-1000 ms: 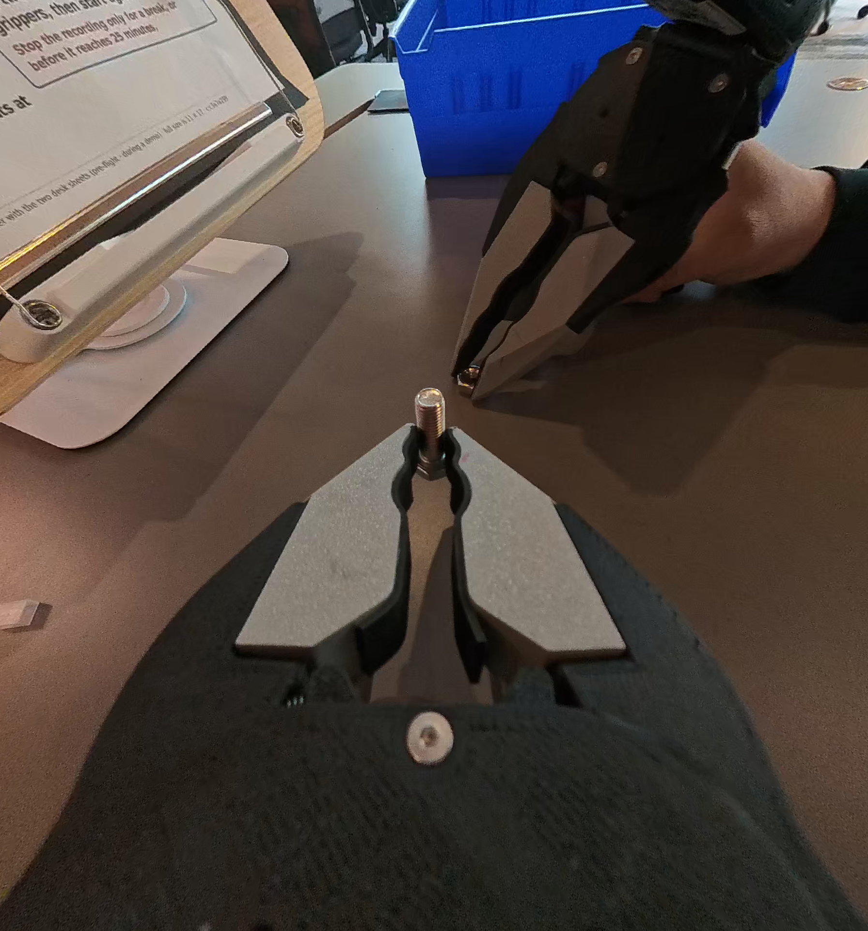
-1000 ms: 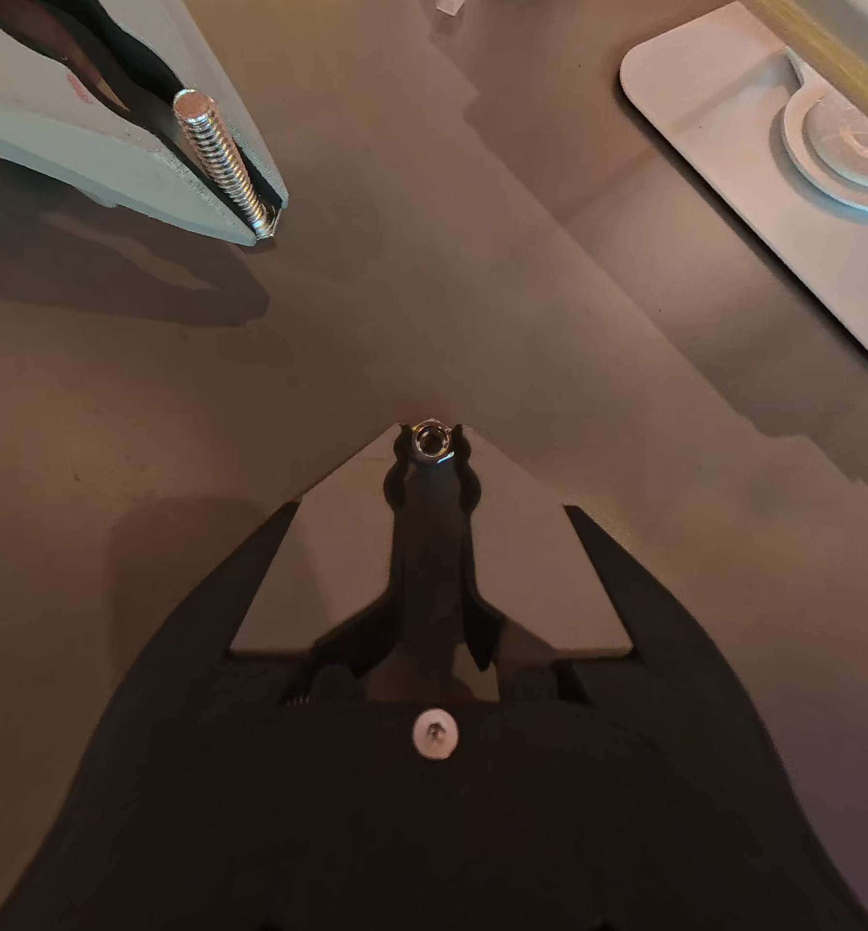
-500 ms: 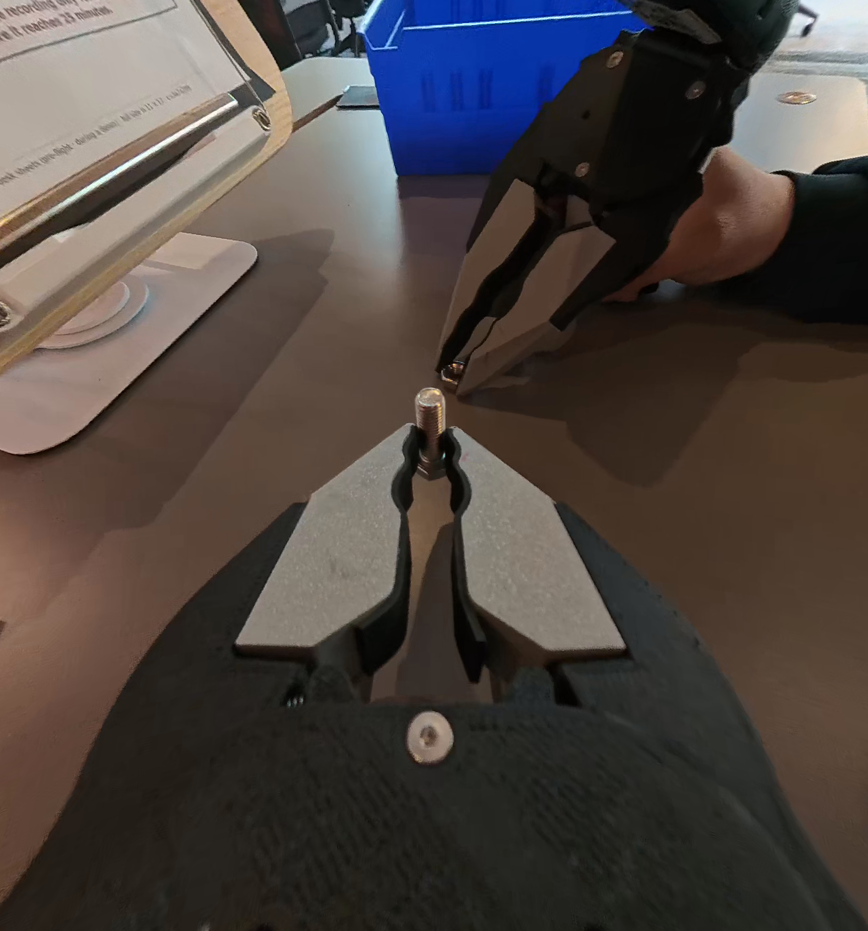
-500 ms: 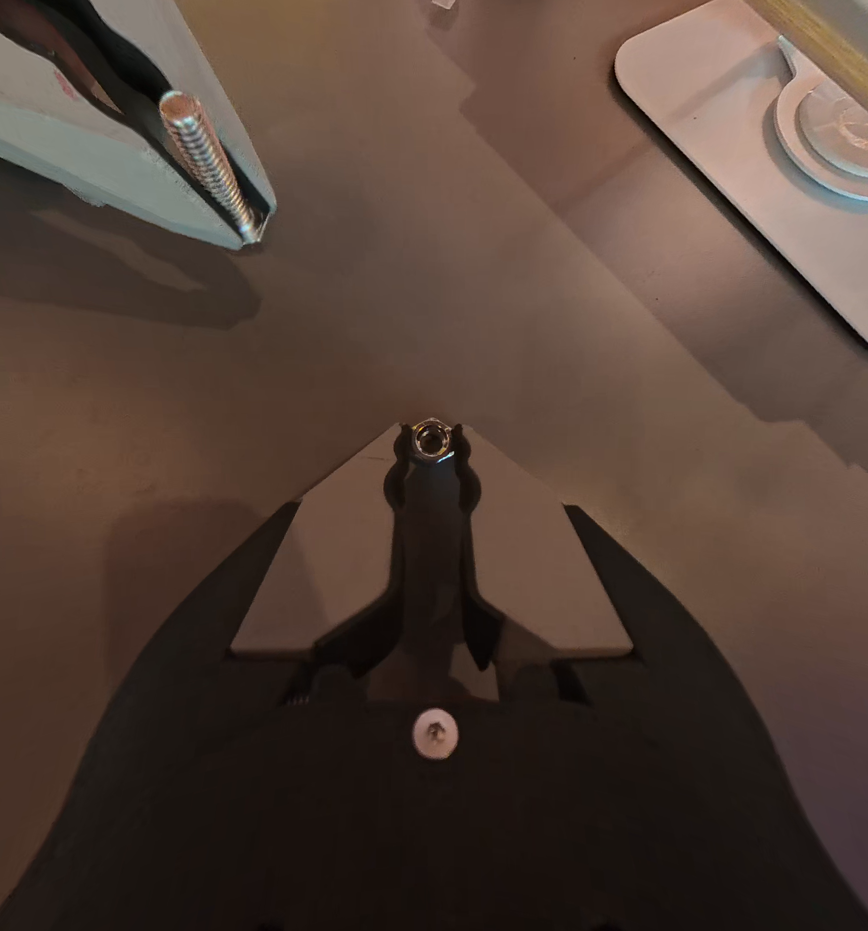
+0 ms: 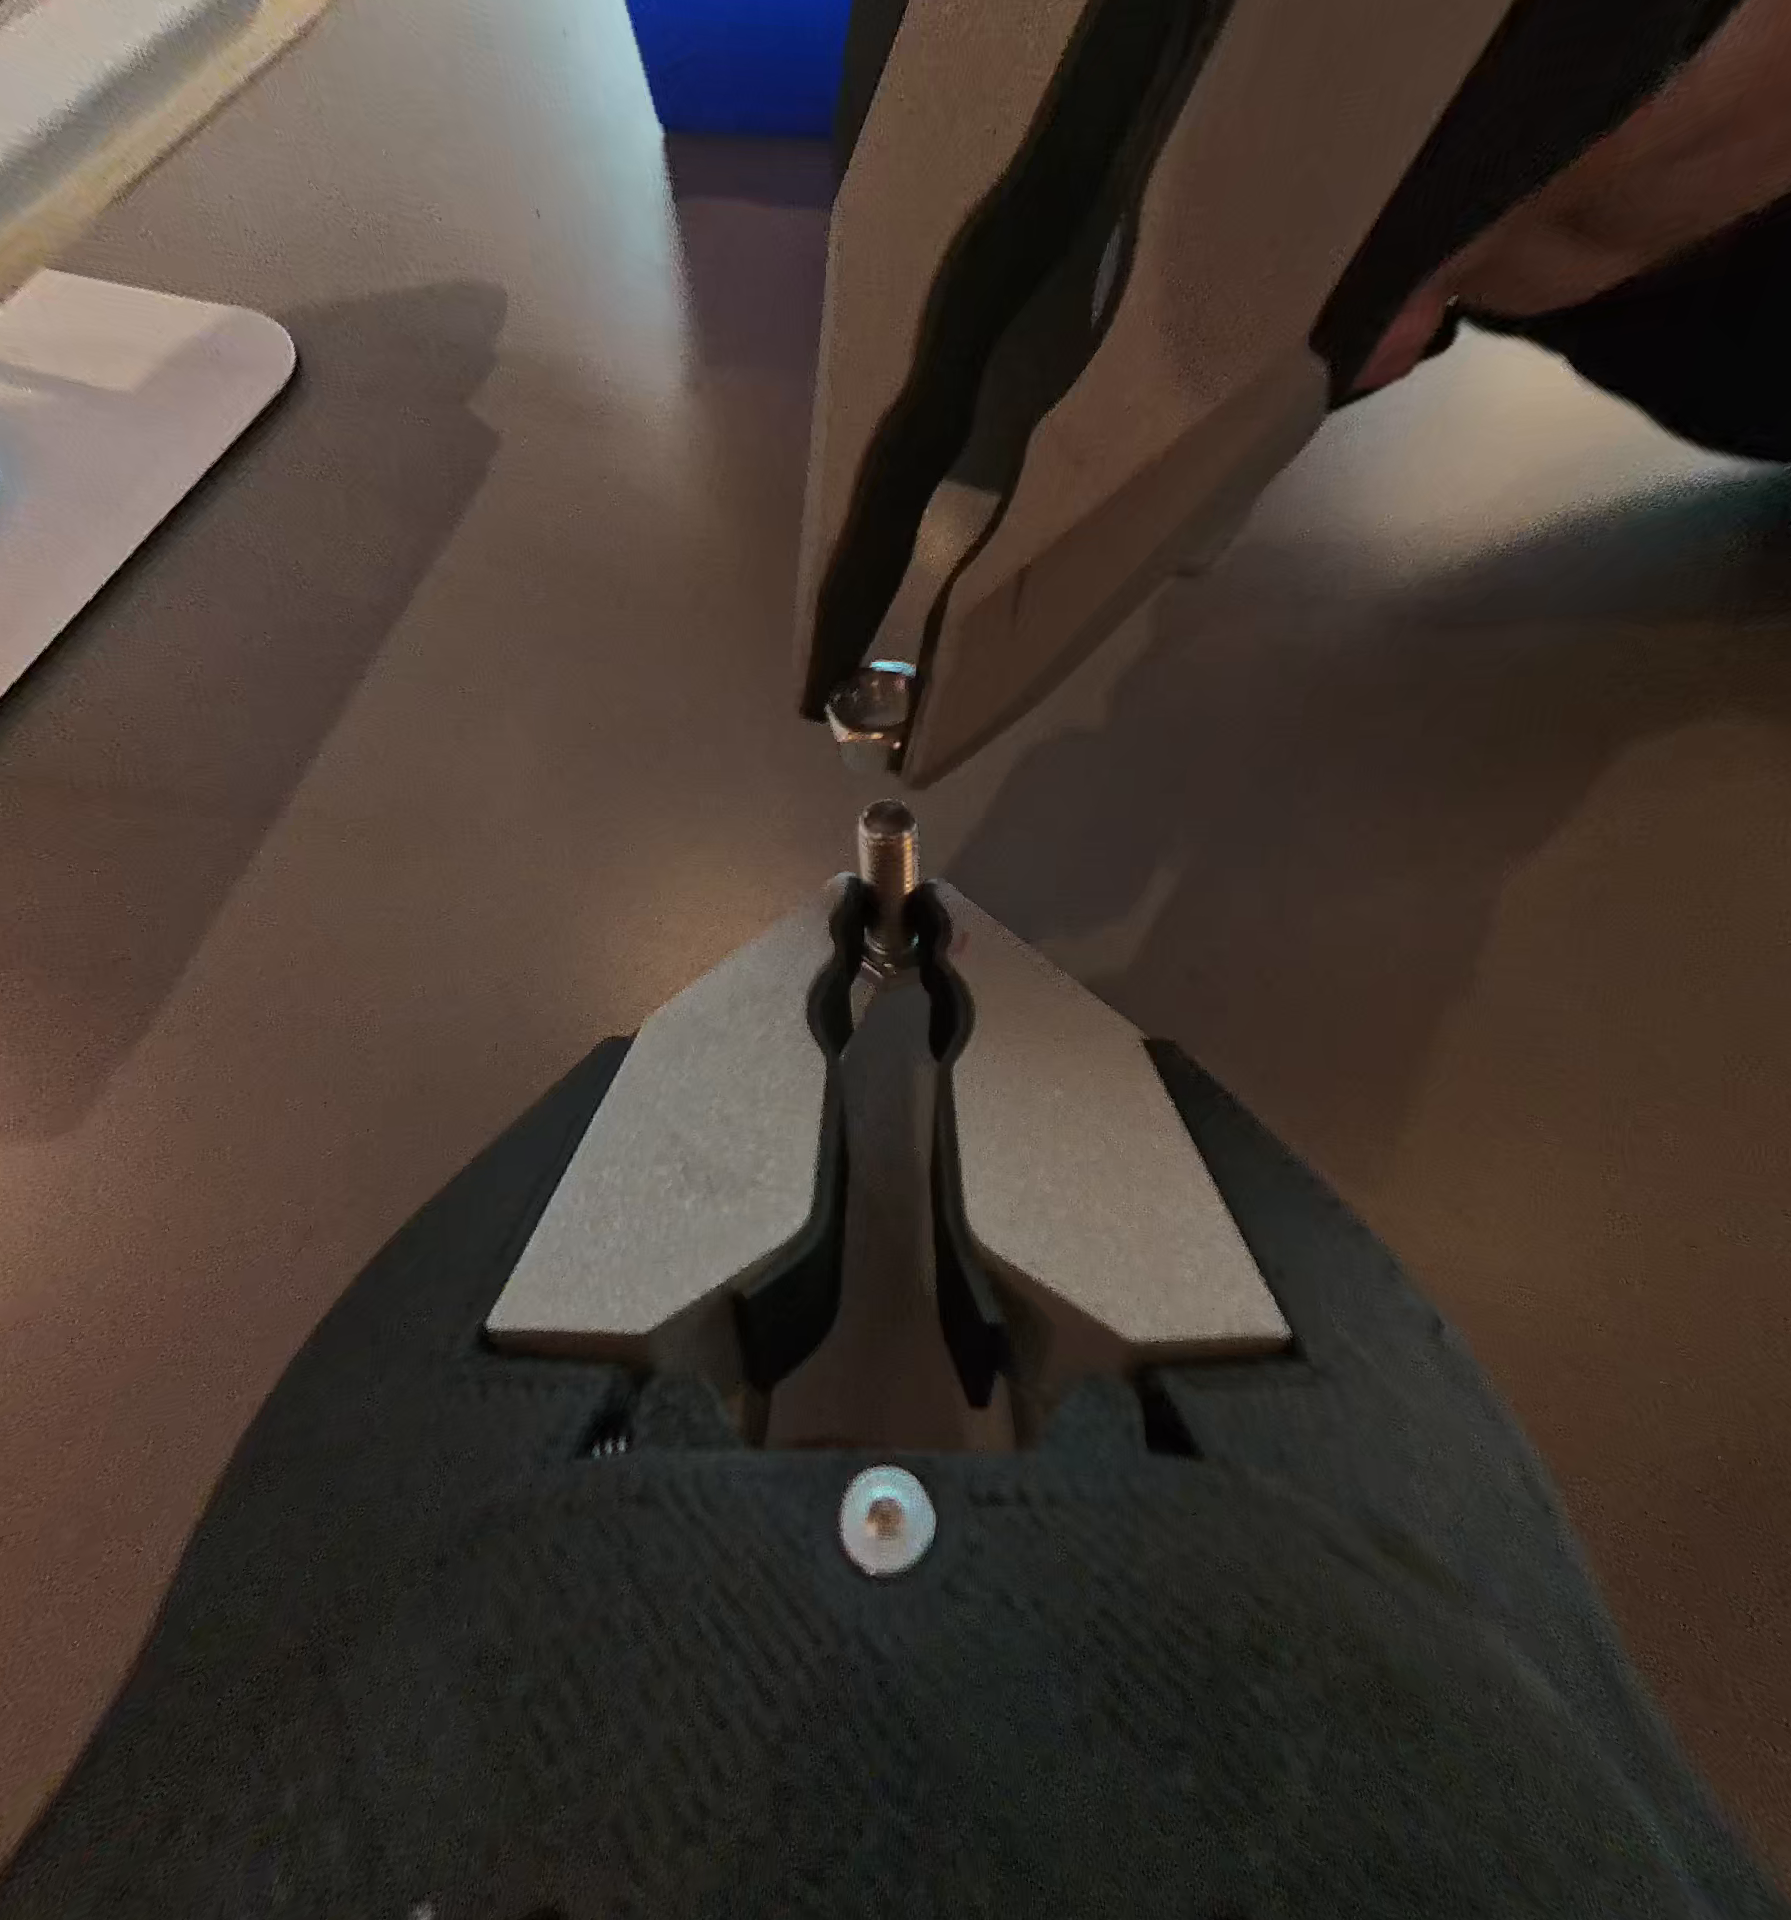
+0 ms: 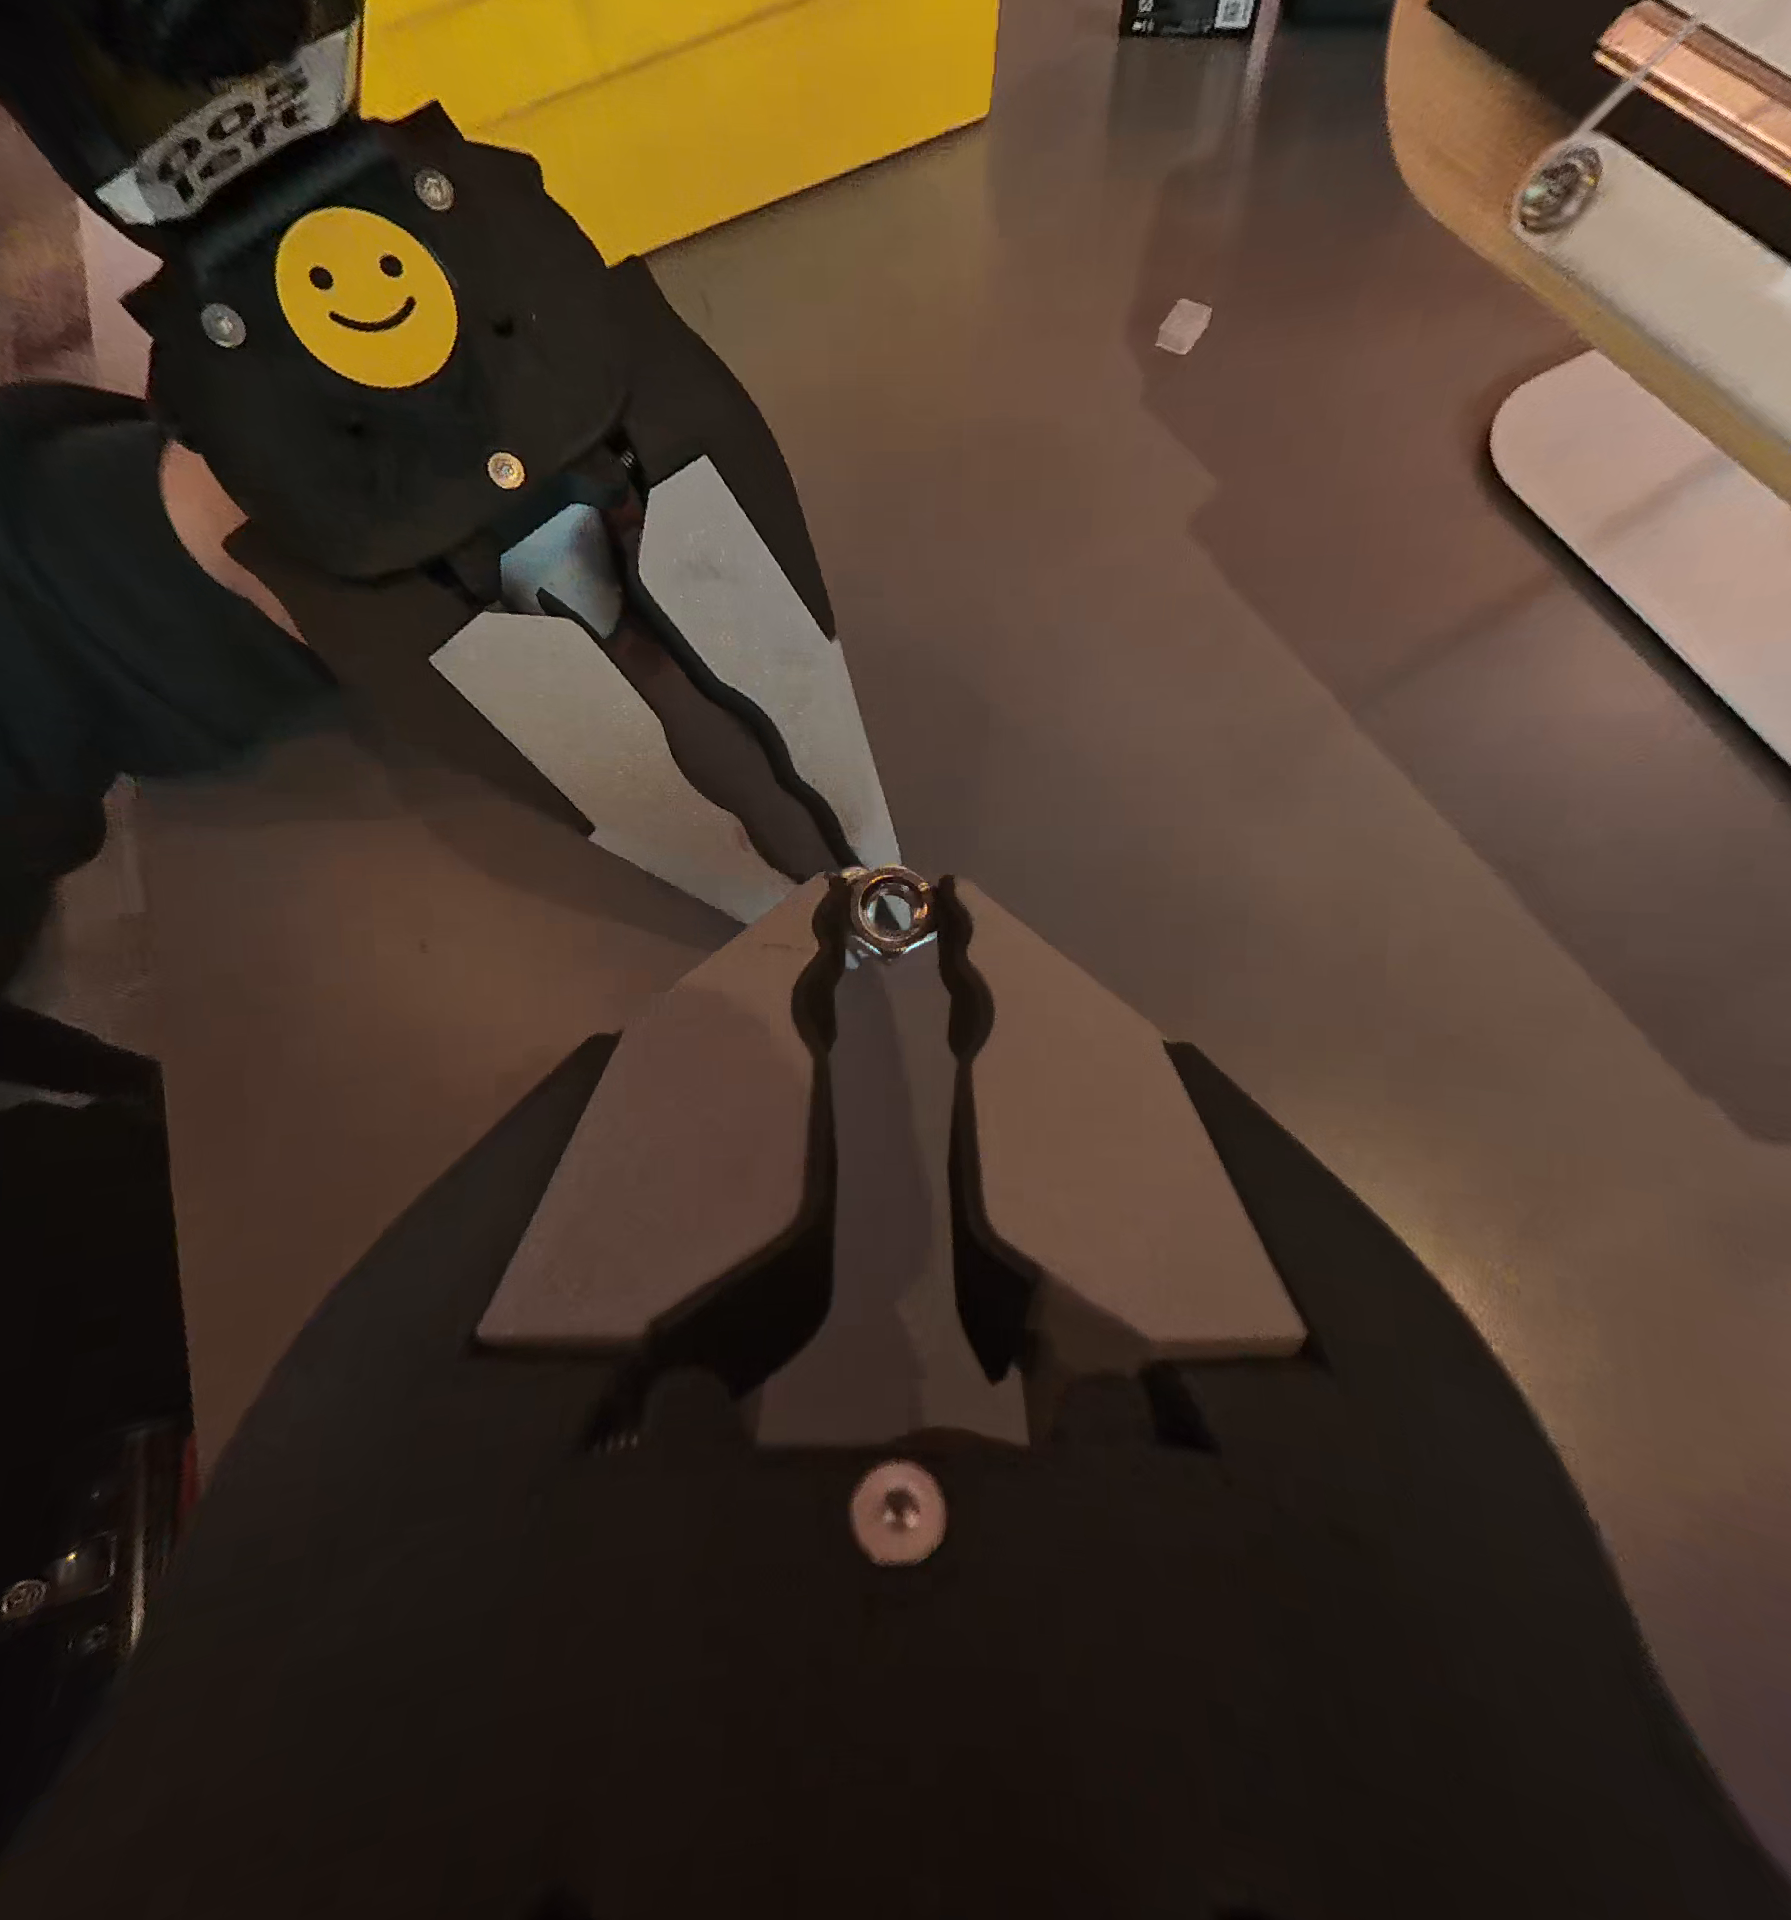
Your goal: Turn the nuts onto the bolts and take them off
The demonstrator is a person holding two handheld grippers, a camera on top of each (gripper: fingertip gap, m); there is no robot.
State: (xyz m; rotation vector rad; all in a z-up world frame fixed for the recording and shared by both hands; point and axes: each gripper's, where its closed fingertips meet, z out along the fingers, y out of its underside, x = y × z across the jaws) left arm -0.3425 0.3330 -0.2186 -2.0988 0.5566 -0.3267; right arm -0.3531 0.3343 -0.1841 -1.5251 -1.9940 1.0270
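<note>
Right gripper (image 5: 875,743) now nearer, clenching nut (image 5: 870,717) just above bolt (image 5: 888,854) (not touching), left gripper (image 5: 888,902) pinching bolt

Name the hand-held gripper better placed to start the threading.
Right. The right hand-held gripper grips the nut just off the bolt tip, apart, roughly in line. The left hand-held gripper clamps the bolt and likely should just steady it.

dim, warm light falls on a brown tabletop (image 5: 517,727) (long shadows cross it). a blue bin (image 5: 735,62) and a yellow box (image 6: 683,94) stand toward its far edge.
</note>
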